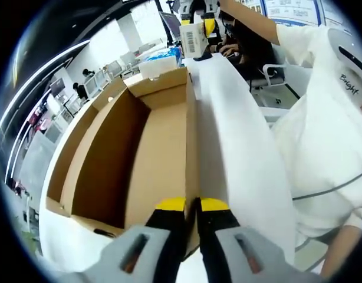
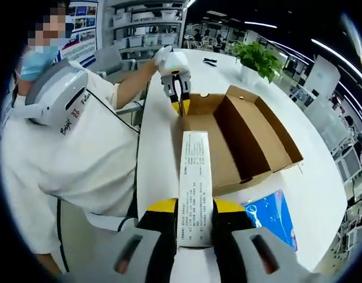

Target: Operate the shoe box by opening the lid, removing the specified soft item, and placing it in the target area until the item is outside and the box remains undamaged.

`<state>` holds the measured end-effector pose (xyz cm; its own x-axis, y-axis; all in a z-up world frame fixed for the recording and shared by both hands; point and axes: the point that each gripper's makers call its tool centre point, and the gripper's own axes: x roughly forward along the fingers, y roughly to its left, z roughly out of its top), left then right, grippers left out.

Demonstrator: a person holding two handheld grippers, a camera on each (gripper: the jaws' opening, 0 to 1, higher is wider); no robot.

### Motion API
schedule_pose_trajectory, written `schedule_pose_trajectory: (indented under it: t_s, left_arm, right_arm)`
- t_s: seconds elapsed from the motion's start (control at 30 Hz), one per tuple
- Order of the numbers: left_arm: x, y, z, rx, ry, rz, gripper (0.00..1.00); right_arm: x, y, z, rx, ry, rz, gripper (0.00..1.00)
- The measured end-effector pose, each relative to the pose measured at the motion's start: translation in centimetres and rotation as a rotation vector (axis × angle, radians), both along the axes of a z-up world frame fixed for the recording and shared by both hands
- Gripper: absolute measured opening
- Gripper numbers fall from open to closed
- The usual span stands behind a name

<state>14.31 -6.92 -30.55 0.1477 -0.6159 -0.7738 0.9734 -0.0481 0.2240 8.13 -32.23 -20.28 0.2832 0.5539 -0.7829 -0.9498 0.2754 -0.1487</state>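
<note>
1. Left gripper view: lid-lifting is the step in hand, by my judgement. The left gripper (image 1: 191, 205), at 6 o'clock, has its jaws nearly closed, pinching the near end of the shoe box (image 1: 110, 159) lid's edge (image 1: 191, 135). The right gripper (image 1: 207, 26) holds the far end at 12 o'clock. The brown interior looks bare; the soft item isn't visible.
2. Right gripper view: the right gripper (image 2: 194, 206) clamps the labelled end panel (image 2: 194, 188) of the lid. Raise both ends evenly, pivoting about the hinge, so the cardboard doesn't twist or tear.
3. A blue sheet (image 2: 269, 215) lies on the white table (image 2: 313, 177) at 4 o'clock.
</note>
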Motion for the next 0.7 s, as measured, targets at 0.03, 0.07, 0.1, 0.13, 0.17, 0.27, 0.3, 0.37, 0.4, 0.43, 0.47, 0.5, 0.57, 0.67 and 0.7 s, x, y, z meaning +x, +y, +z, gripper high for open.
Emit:
schedule_pose_trajectory:
  t_s: [0.03,0.07,0.1,0.13,0.17,0.27,0.3,0.37,0.4,0.43,0.47,0.5,0.57,0.67,0.7]
  left_arm:
    - [0.0,0.0,0.0,0.000,-0.002,0.000,0.05]
    - [0.0,0.0,0.0,0.000,-0.003,-0.001,0.05]
    - [0.0,0.0,0.0,0.000,-0.002,0.000,0.05]
    - [0.0,0.0,0.0,0.000,-0.002,0.000,0.05]
    - [0.0,0.0,0.0,0.000,-0.003,-0.001,0.05]
    - [0.0,0.0,0.0,-0.002,-0.004,-0.003,0.05]
    - [0.0,0.0,0.0,-0.002,-0.003,-0.002,0.05]
    - [0.0,0.0,0.0,0.000,-0.001,-0.003,0.05]
    - [0.0,0.0,0.0,-0.001,-0.001,-0.003,0.05]
    - [0.0,0.0,0.0,-0.001,-0.002,-0.003,0.05]
    - [0.0,0.0,0.0,-0.001,-0.002,-0.003,0.05]
    - [0.0,0.0,0.0,-0.001,-0.002,-0.003,0.05]
    - [0.0,0.0,0.0,0.000,-0.001,-0.002,0.05]
    - [0.0,0.0,0.0,0.001,0.001,-0.001,0.05]
    - [0.0,0.0,0.0,0.002,0.000,-0.001,0.05]
  right_arm:
    - [-0.1,-0.2,-0.1,-0.001,-0.002,0.003,0.20]
    - [-0.1,-0.3,-0.1,0.001,-0.002,0.003,0.20]
    - [-0.2,-0.4,-0.2,0.006,-0.003,0.000,0.20]
    - [-0.2,-0.4,-0.2,0.007,-0.005,0.001,0.20]
    - [-0.8,-0.7,-0.6,-0.007,-0.009,0.040,0.20]
    - [-1.8,-1.1,-1.6,-0.017,0.022,0.053,0.20]
    - [-1.9,-1.3,-2.1,-0.029,0.021,0.055,0.20]
    - [-2.1,-1.8,-2.5,-0.040,0.021,0.056,0.20]
    - [-2.1,-2.1,-2.7,-0.040,0.022,0.050,0.20]
    - [-2.0,-2.4,-2.7,-0.030,0.020,0.038,0.20]
    - [-2.0,-2.7,-2.7,-0.025,0.012,0.039,0.20]
    - [-2.0,-2.9,-2.6,-0.018,0.013,0.031,0.20]
    - [-1.8,-3.3,-2.6,-0.008,0.008,0.015,0.20]
    - [-1.6,-3.9,-3.1,-0.010,0.006,0.017,0.20]
    - [-1.6,-4.0,-3.3,-0.013,0.005,0.021,0.20]
